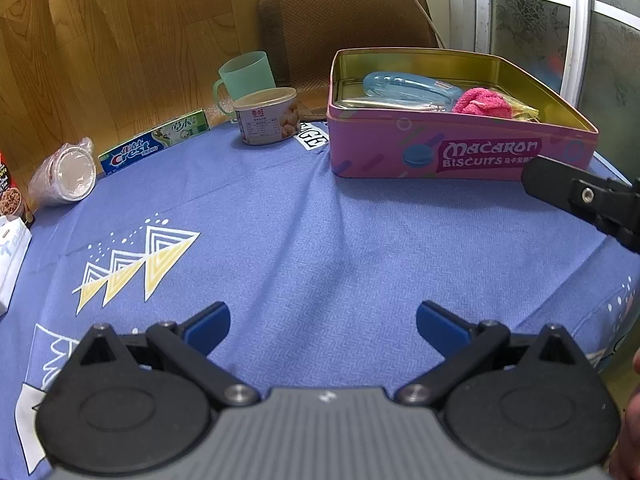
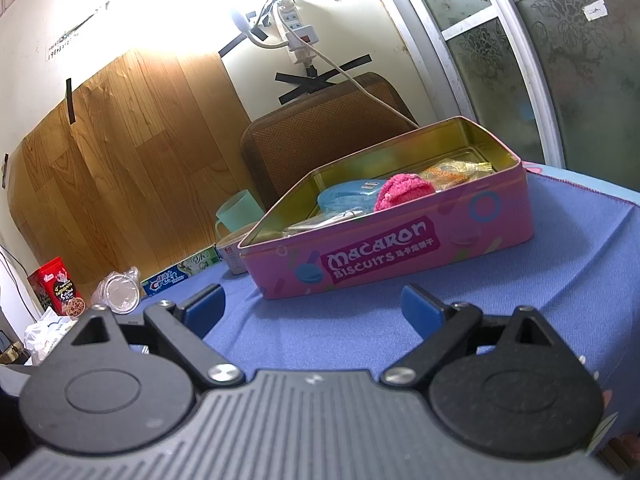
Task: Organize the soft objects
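Note:
A pink macaron biscuit tin [image 1: 460, 152] stands open at the far right of the blue tablecloth [image 1: 304, 240]. Inside lie a pink fuzzy cloth [image 1: 482, 102], a blue plastic-wrapped item [image 1: 412, 85] and a yellow wrapped packet [image 1: 520, 112]. The tin also shows in the right wrist view [image 2: 384, 248], with the pink cloth [image 2: 404, 190] and the blue item [image 2: 348, 198]. My left gripper [image 1: 323, 326] is open and empty above the bare cloth. My right gripper [image 2: 312, 306] is open and empty just in front of the tin; part of it shows in the left wrist view [image 1: 580, 196].
A snack can [image 1: 267, 116], a green mug [image 1: 244, 76], a Crest toothpaste box [image 1: 154, 142] and a stack of wrapped plastic cups [image 1: 66, 174] line the far left edge. A brown chair back [image 1: 344, 20] stands behind the table. A red box [image 2: 56, 286] stands at the left.

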Action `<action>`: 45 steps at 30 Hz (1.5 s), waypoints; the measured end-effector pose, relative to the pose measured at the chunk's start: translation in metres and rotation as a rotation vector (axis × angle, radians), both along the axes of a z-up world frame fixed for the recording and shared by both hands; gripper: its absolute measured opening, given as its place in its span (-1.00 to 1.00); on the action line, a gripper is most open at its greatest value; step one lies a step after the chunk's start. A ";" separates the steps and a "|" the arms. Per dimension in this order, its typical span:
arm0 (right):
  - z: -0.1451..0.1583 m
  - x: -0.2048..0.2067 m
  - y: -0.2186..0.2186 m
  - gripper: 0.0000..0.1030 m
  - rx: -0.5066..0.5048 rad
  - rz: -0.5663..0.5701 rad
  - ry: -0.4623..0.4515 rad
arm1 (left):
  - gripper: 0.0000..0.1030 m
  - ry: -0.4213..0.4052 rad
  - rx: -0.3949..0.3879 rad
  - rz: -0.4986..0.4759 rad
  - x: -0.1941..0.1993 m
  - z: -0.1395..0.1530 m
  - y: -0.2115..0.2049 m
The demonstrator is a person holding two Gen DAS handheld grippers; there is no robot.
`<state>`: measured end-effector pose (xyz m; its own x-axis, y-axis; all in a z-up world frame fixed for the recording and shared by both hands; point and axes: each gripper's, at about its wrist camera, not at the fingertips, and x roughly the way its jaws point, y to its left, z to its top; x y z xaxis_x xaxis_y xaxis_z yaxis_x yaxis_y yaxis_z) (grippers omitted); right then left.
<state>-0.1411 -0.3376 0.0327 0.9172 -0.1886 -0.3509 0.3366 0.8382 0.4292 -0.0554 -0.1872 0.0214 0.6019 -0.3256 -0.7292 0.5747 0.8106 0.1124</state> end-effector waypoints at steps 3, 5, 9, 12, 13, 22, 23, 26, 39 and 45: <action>0.000 0.000 0.000 0.87 0.001 0.000 0.000 | 1.00 -0.001 0.000 0.001 0.000 0.000 0.000; 0.000 0.000 0.000 0.87 0.001 0.000 0.000 | 1.00 0.000 0.000 0.001 0.000 0.000 -0.001; 0.000 0.000 0.000 0.87 0.001 0.000 0.001 | 1.00 0.000 0.000 0.002 0.000 0.000 -0.001; -0.001 0.000 0.000 0.87 0.001 0.000 0.001 | 1.00 -0.001 0.001 0.003 -0.001 0.000 -0.001; -0.001 0.000 -0.001 0.87 0.001 0.001 0.000 | 1.00 -0.002 0.001 0.003 -0.001 0.000 -0.001; -0.001 0.000 0.000 0.87 0.002 0.000 0.000 | 1.00 -0.009 0.002 0.000 0.000 0.000 -0.001; -0.001 0.000 0.000 0.87 0.002 0.000 0.000 | 1.00 -0.009 0.001 0.000 0.000 0.000 0.000; -0.001 0.000 0.000 0.87 0.002 0.000 0.000 | 1.00 -0.009 0.001 -0.002 0.001 0.000 0.001; -0.001 0.000 0.001 0.87 0.000 -0.001 -0.001 | 1.00 -0.005 0.001 -0.020 0.001 0.000 -0.001; 0.001 0.001 0.003 0.87 -0.015 -0.001 -0.006 | 0.99 -0.008 -0.019 -0.040 0.000 0.001 0.001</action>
<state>-0.1399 -0.3350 0.0340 0.9193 -0.1944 -0.3423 0.3345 0.8441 0.4190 -0.0551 -0.1865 0.0228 0.5938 -0.3633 -0.7179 0.6060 0.7889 0.1019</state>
